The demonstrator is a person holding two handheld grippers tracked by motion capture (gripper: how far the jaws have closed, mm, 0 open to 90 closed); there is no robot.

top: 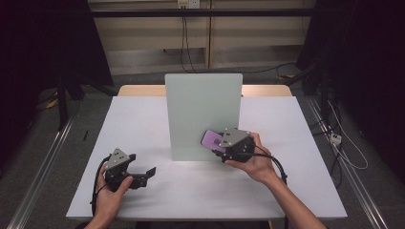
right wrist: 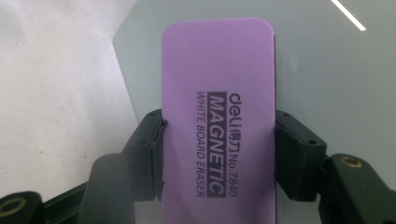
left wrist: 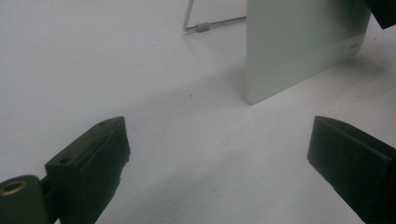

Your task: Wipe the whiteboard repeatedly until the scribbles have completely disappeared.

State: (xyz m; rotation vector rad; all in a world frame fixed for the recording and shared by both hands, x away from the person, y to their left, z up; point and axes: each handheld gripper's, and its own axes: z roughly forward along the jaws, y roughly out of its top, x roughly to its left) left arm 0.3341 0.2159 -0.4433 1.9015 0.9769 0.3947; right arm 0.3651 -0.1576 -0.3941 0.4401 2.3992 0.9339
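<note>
Eraser [right wrist: 217, 121] clamped in right gripper [top: 228, 145] meets whiteboard [top: 191, 105]; left gripper [top: 138, 175] gapes wide on table [top: 143, 119].

The purple eraser [right wrist: 217, 126] runs off the bottom edge of the right gripper view — its lower end is cut off. In the high view the right tool [top: 224, 150] covers most of it. The board's [top: 203, 114] stand wire [left wrist: 212, 24] is cropped at the top.
</note>
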